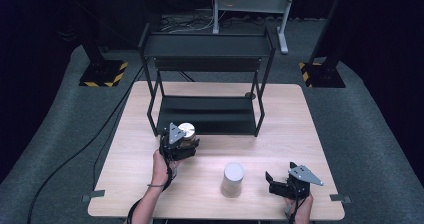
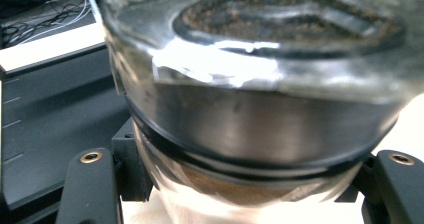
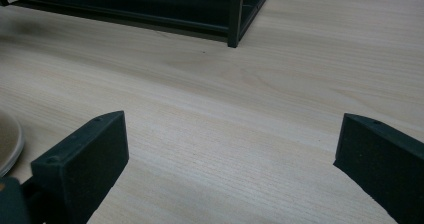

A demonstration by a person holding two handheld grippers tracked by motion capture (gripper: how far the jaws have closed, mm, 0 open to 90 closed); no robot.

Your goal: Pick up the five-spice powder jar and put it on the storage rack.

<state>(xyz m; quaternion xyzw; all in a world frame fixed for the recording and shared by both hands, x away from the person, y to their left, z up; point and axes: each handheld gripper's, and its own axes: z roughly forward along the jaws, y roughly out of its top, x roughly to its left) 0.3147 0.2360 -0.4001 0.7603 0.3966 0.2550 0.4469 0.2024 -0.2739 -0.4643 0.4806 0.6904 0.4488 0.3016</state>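
Note:
A glass jar [image 1: 186, 129] with a silver lid and brown contents sits between the jaws of my left gripper [image 1: 184, 141], just in front of the black rack's lower shelf [image 1: 205, 115]. In the left gripper view the jar [image 2: 260, 124] looms very close, and the left gripper [image 2: 245, 189] is shut on its sides. A pale cylindrical canister [image 1: 233, 179] stands on the table near the front. To its right my right gripper [image 1: 280, 176] rests open. In the right gripper view the right gripper [image 3: 235, 149] has only bare wood between its jaws.
The black two-tier rack [image 1: 207, 46] stands at the back of the wooden table [image 1: 300, 129]; its front corner post [image 3: 234, 14] shows in the right gripper view. The canister's rim [image 3: 7, 144] edges in at that view's left. Cables lie on the floor behind.

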